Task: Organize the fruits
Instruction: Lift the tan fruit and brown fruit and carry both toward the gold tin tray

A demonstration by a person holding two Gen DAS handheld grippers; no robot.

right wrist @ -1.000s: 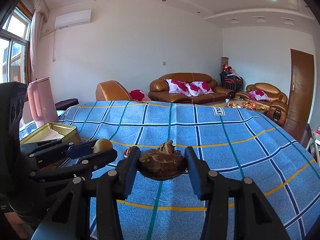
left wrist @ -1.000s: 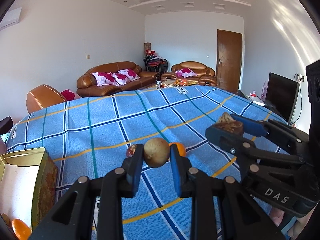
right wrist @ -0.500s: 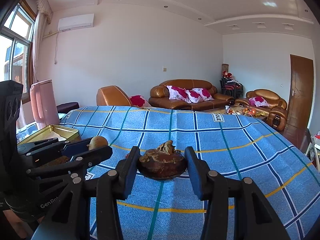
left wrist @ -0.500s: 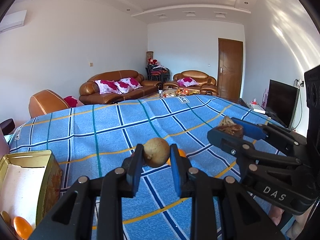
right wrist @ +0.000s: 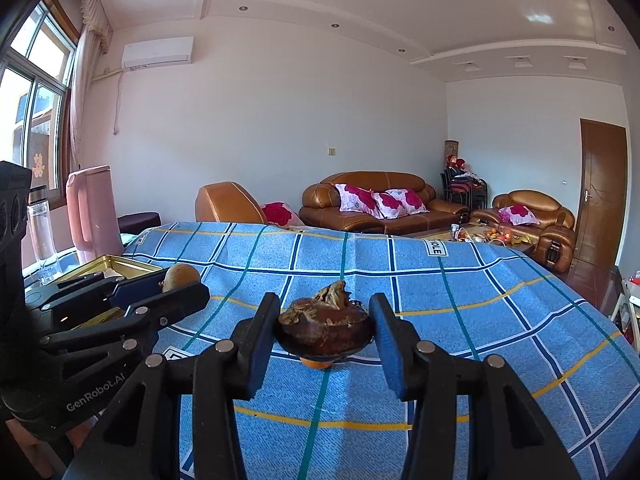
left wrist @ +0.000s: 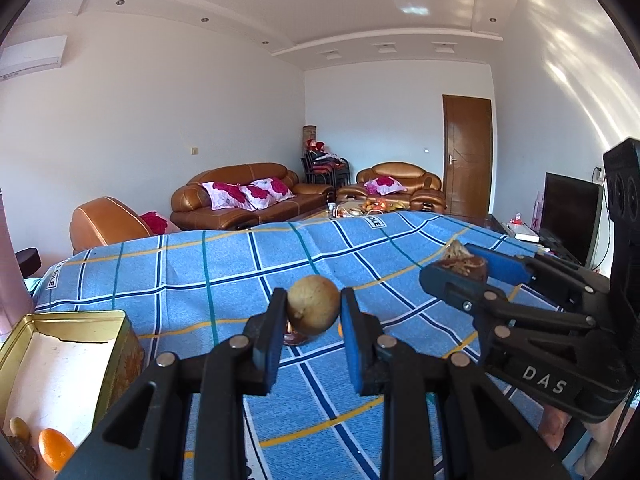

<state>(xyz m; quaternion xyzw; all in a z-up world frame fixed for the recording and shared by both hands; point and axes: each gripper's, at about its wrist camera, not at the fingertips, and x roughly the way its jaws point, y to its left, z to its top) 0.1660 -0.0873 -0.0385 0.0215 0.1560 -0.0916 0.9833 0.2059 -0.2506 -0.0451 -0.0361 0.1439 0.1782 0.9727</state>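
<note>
Both pairs of jaws are clamping fruit: the left gripper point(left wrist: 313, 310) is pinching a round tan fruit point(left wrist: 313, 306) and the right gripper point(right wrist: 325, 330) is squeezing a dark flattened fruit point(right wrist: 325, 333) across its widest part, each held clear above the blue checked tablecloth point(right wrist: 460, 292). Sitting at the table's near left corner, the gold tin point(left wrist: 116, 316) is already holding an orange point(left wrist: 55, 446) and other pieces, so it looks like the drop-off. Further along, a small orange fruit point(right wrist: 317, 363) and a reddish one point(left wrist: 293, 336) are lying mid-cloth, waiting their turn.
</note>
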